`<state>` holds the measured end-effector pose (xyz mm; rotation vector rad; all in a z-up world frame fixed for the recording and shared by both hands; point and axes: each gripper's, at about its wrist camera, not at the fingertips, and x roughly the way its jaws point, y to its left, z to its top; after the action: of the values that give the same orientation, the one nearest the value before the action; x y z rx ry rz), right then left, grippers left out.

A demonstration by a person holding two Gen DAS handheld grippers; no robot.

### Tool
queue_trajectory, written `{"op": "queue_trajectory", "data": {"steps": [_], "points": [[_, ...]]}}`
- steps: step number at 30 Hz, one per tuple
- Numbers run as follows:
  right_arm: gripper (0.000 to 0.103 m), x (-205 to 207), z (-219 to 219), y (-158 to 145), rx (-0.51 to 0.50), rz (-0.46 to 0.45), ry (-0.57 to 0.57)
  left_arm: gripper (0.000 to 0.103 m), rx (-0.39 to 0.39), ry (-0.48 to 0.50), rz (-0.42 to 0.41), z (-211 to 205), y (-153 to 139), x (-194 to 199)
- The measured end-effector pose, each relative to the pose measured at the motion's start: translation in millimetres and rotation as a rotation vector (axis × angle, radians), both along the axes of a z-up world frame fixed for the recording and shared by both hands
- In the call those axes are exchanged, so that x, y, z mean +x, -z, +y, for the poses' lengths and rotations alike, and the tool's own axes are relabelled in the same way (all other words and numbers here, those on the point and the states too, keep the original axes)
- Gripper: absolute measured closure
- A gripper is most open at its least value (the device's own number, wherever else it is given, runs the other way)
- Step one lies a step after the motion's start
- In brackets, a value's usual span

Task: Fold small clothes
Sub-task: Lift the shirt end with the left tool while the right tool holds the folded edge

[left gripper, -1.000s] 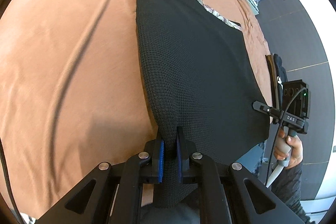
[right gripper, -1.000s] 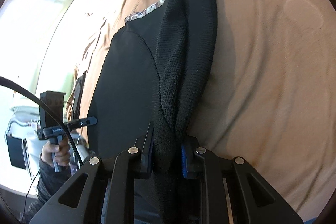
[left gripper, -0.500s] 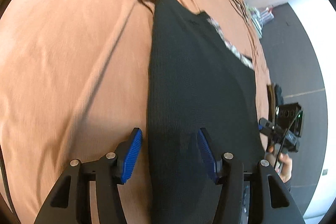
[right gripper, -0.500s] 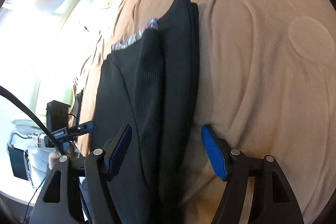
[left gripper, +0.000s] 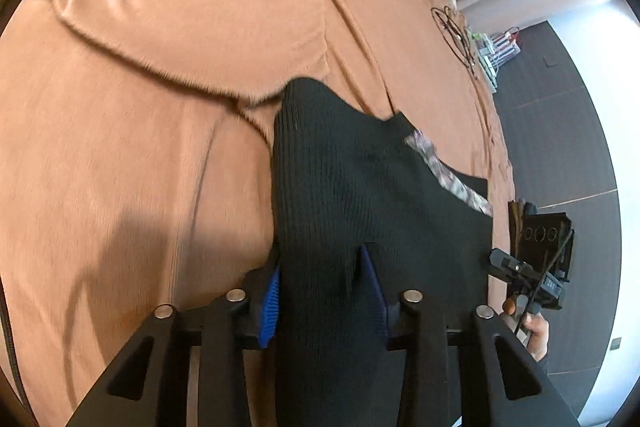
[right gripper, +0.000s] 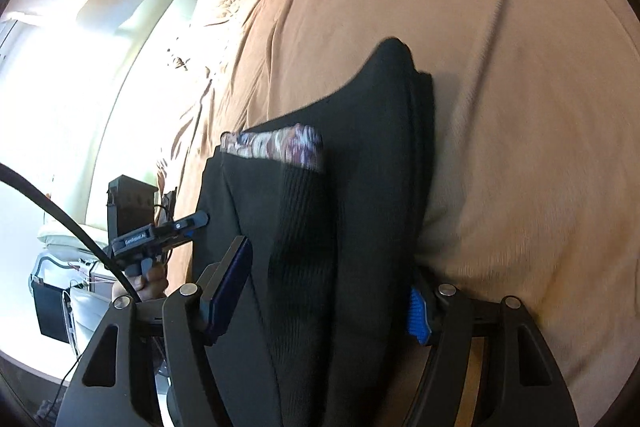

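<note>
Both grippers let go of the black knit cloth a moment back, and now they have moved in closer along it, with the far tip of the cloth looking nearer than before. On the left wrist view, the left gripper (left gripper: 322, 291) has its two blue pads apart, one on each side of a raised fold of the black knit cloth (left gripper: 360, 187). The fold fills the gap between them, but I cannot tell if the pads are pressing it. On the right wrist view, the right gripper (right gripper: 326, 291) is spread wide, and its blue pads sit at the two sides of the black knit cloth (right gripper: 360, 227), not pinching it.

The cloth lies on the tan bed cover (left gripper: 160, 87) and runs away from both cameras to a narrow rounded tip. A strip with a flower print (right gripper: 276, 143) peeks out along one edge (the same strip shows in the left view too). The tan bed cover (right gripper: 520, 107) has long wrinkles in it.

Each camera also sees the other gripper held in a hand, off at the edge of the bed
</note>
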<state>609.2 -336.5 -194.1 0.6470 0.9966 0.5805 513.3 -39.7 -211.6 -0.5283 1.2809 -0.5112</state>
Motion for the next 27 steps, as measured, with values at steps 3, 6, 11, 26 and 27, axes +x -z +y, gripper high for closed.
{"op": "queue_trajectory", "data": {"steps": [3,6,11,26,27], "points": [[0.042,9.7,2.9,-0.4,0.004,-0.012,-0.002,0.067,-0.007,0.003,-0.005,-3.4,3.3,11.9],[0.051,14.2,4.9,2.8,0.015,-0.013,0.004,0.068,-0.021,-0.006,-0.009,-10.3,6.0,21.4],[0.070,15.9,11.1,2.0,-0.017,-0.014,0.014,0.088,-0.029,-0.037,0.004,-9.4,9.8,33.9],[0.091,-52.0,60.7,-93.3,-0.153,-0.206,0.007,0.096,-0.055,-0.024,-0.170,-1.9,-83.2,-15.8],[0.091,-57.2,64.6,-99.8,-0.158,-0.220,0.009,0.096,-0.059,-0.025,-0.183,-0.4,-90.4,-19.1]]}}
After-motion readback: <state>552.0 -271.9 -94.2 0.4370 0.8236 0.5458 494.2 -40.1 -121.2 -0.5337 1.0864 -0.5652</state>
